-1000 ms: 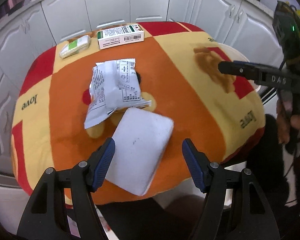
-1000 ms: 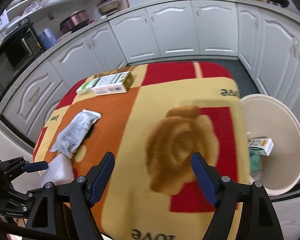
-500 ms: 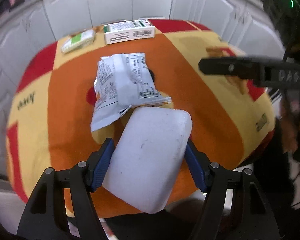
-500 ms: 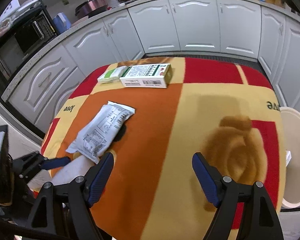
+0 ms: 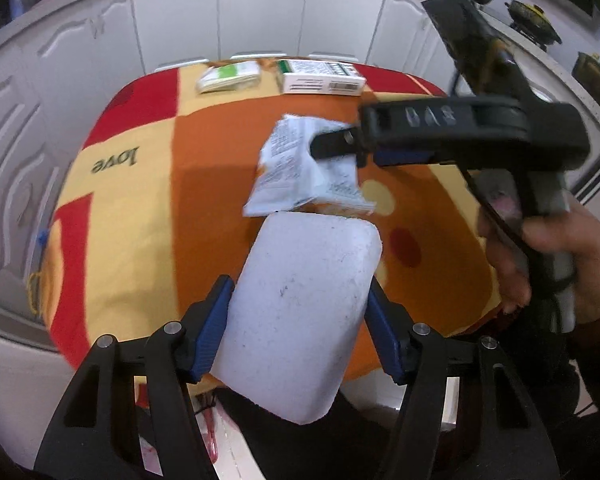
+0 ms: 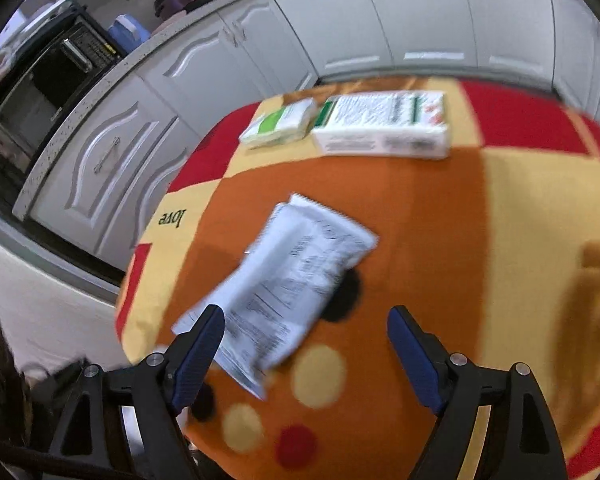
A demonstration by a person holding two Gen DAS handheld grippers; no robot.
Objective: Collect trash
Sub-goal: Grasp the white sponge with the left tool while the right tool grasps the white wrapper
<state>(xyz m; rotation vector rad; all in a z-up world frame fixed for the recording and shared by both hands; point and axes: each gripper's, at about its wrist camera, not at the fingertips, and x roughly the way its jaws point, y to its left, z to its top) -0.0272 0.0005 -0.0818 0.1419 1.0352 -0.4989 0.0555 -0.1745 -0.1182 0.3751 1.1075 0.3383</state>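
A white foam block (image 5: 300,304) overhangs the near edge of the table. My left gripper (image 5: 300,284) has it between the jaws, which are closing, and both blue pads touch its sides. Just beyond it lies a crumpled white printed wrapper (image 5: 300,168) on the cloth. My right gripper (image 6: 306,316) hovers over that wrapper (image 6: 288,292) with its jaws opening. The wrapper's near end lies by the left finger and nothing is gripped. In the left wrist view the right gripper reaches in from the right, held by a person's hand (image 5: 560,248).
The table wears an orange, yellow and red cloth (image 5: 140,208). At its far edge lie a white and green carton (image 6: 384,128) and a small green and white pack (image 6: 280,124). White cabinets (image 5: 260,8) curve behind, with a black oven (image 6: 40,92) at left.
The left gripper advanced until the foam block filled the gap between its jaws, which narrowed. The right gripper swung left from the bin side to above the wrapper and widened.
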